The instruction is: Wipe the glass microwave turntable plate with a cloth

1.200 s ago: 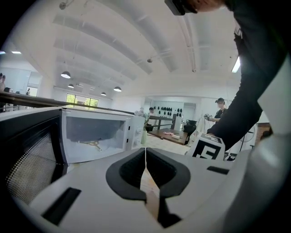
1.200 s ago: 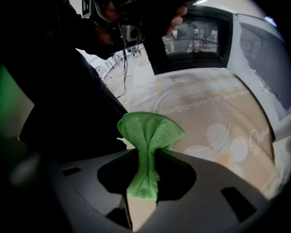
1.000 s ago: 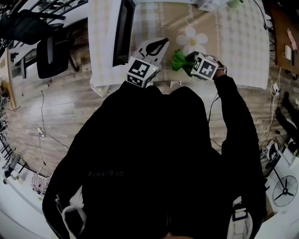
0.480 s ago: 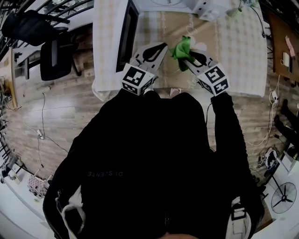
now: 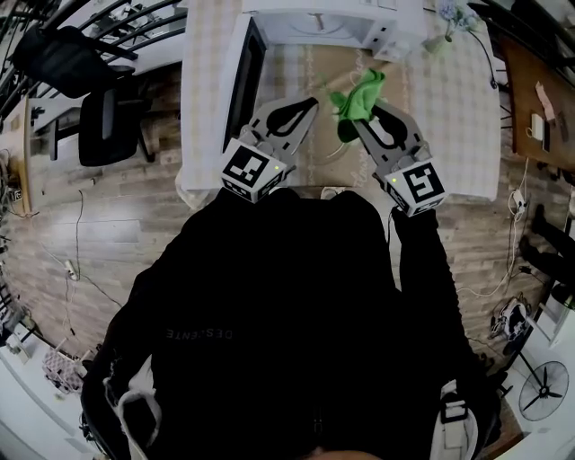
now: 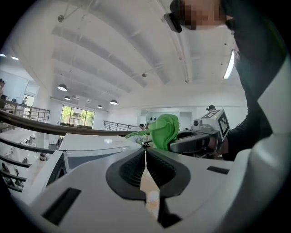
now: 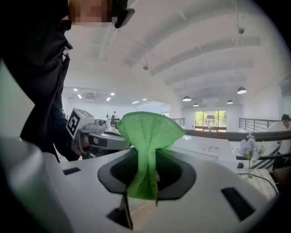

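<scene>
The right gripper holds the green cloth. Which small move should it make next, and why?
Probably ease the right gripper, shut on the bunched green cloth, forward toward the open white microwave: the cloth is held in the air and wipes nothing yet.

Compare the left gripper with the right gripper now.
The left gripper is shut on nothing; the right gripper is shut on the green cloth. In the head view the left gripper slants rightward, the right gripper leftward. Both are closed, with their tips converging.
</scene>
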The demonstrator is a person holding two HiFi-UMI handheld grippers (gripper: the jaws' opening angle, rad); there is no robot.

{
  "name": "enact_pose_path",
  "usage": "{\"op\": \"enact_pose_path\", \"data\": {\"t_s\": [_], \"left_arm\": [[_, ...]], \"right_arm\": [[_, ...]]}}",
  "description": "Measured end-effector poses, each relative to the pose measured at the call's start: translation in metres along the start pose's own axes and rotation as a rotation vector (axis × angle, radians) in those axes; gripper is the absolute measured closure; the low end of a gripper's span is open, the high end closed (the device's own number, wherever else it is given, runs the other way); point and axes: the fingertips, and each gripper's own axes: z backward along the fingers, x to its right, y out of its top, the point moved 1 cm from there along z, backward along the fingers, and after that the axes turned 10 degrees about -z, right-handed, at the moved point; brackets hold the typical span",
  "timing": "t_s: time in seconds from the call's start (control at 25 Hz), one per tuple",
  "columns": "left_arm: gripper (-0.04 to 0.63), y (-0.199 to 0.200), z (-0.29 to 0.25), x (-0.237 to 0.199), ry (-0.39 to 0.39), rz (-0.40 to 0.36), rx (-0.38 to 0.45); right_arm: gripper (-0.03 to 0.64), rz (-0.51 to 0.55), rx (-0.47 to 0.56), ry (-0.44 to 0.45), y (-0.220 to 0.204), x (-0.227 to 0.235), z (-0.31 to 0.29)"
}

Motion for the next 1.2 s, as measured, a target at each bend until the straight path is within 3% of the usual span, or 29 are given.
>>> {"op": "enact_pose_path", "data": {"t_s": [0.36, 1.2], "left_arm": [[0.572, 0.036, 0.010, -0.001, 0.011, -0.064, 0.055], [0.572, 0.050, 0.002, 0.009, -0.010, -0.088, 0.073]], "right_arm": [[0.491, -0.011, 0.134, -0.018, 0.039, -0.010, 0.007], [0.494, -0.018, 0.150, -0.028, 0.041, -0.004, 0.017]]}}
